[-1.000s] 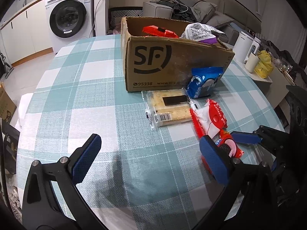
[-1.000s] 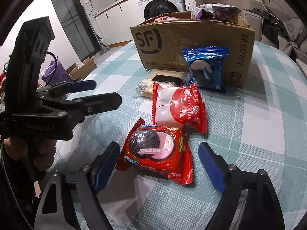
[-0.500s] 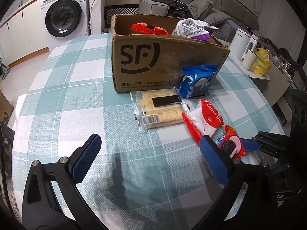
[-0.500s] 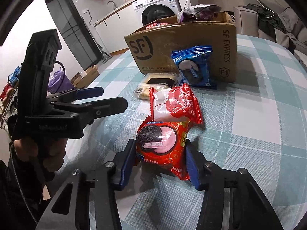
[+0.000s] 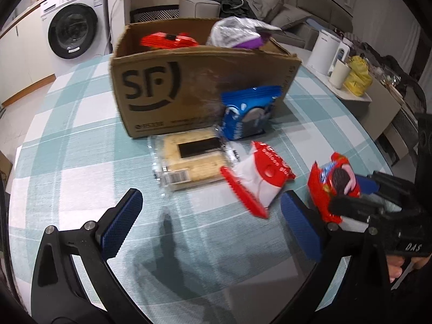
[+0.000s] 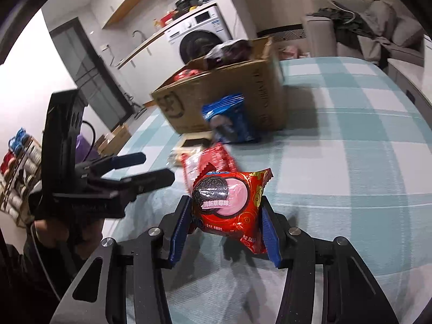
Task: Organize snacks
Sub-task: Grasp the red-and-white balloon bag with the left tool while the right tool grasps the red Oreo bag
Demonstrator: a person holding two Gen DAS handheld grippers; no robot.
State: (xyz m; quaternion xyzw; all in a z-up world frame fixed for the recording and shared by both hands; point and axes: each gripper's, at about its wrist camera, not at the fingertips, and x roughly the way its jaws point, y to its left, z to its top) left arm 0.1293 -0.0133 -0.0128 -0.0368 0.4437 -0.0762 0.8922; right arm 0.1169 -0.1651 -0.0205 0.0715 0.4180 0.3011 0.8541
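Surface: checked cloth carrying a cardboard box at 12 o'clock
Room: washing machine standing at 10 o'clock
Right hand-held gripper: clamping a red cookie packet
Left hand-held gripper: gaping wide, empty

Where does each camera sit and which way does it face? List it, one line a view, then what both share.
Left wrist: on the open left gripper, looking down across the checked table at the brown cardboard box.
Right wrist: on the right gripper, shut on the red cookie packet; a hand shows.
Shared: box, red packet, blue cookie packet, each other's gripper.
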